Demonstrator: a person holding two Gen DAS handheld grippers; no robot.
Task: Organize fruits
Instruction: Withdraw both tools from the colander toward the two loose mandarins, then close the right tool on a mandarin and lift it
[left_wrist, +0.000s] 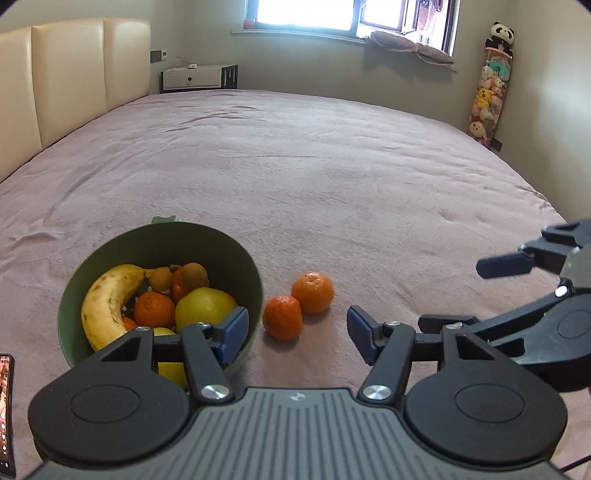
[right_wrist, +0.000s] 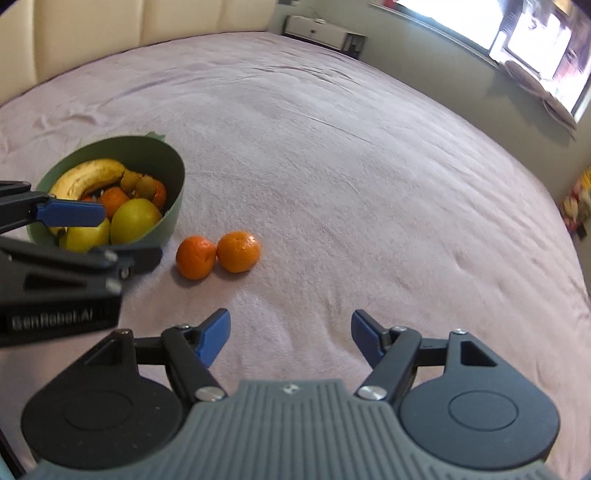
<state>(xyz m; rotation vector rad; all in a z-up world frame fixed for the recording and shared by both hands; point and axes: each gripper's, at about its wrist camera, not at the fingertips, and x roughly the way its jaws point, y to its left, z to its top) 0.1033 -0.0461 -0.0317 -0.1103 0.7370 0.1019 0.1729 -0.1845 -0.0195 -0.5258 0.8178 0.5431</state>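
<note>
A green bowl (left_wrist: 221, 240) sits on the pink bedspread, holding a banana (left_wrist: 107, 295), a yellow-green apple (left_wrist: 203, 306), mandarins and other fruit. Two loose mandarins touch each other on the bed just right of the bowl: the nearer one (left_wrist: 282, 322) and the farther one (left_wrist: 313, 292). My left gripper (left_wrist: 297, 332) is open and empty, its left finger over the bowl's near rim, the mandarins just ahead. My right gripper (right_wrist: 290, 341) is open and empty, a little short of the mandarins (right_wrist: 195, 257) (right_wrist: 238, 251). The bowl (right_wrist: 173, 206) lies to its left.
A padded cream headboard (left_wrist: 74, 74) runs along the left. A white nightstand (left_wrist: 195, 77) and a window stand beyond the bed. A column of plush toys (left_wrist: 489, 96) stands in the far right corner. A phone (left_wrist: 6, 410) lies at the near left edge.
</note>
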